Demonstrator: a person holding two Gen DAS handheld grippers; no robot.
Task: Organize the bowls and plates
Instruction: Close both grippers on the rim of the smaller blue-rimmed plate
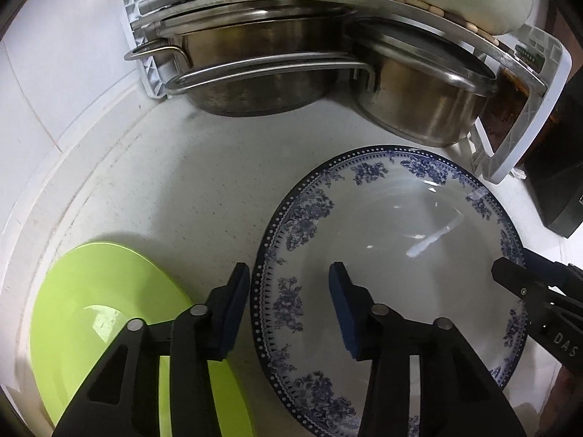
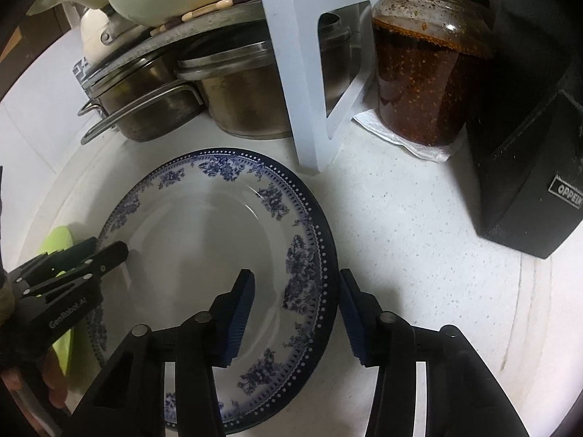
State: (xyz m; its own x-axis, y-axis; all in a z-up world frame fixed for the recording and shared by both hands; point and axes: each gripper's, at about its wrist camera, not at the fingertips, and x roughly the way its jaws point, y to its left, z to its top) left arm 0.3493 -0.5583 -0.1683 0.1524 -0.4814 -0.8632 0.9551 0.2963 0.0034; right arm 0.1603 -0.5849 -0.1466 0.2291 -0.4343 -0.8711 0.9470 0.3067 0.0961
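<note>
I see a white rack standing on the speckled counter. Two steel pots sit under its shelf, a jar of dark red paste stands just right of it on folded paper, and a black box lies beyond the jar.

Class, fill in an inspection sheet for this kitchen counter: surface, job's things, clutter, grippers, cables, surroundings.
Surface: white speckled counter, no spills seen.
Job's things: blue-patterned plate lying flat; green plate on its left.
Clutter: steel pots under a white rack; jar of dark red contents on a paper towel; black box.
Grippers: left gripper open, straddling the patterned plate's left rim; right gripper open, straddling its right rim.
Cables: nothing seen.
Surroundings: white wall behind.
</note>
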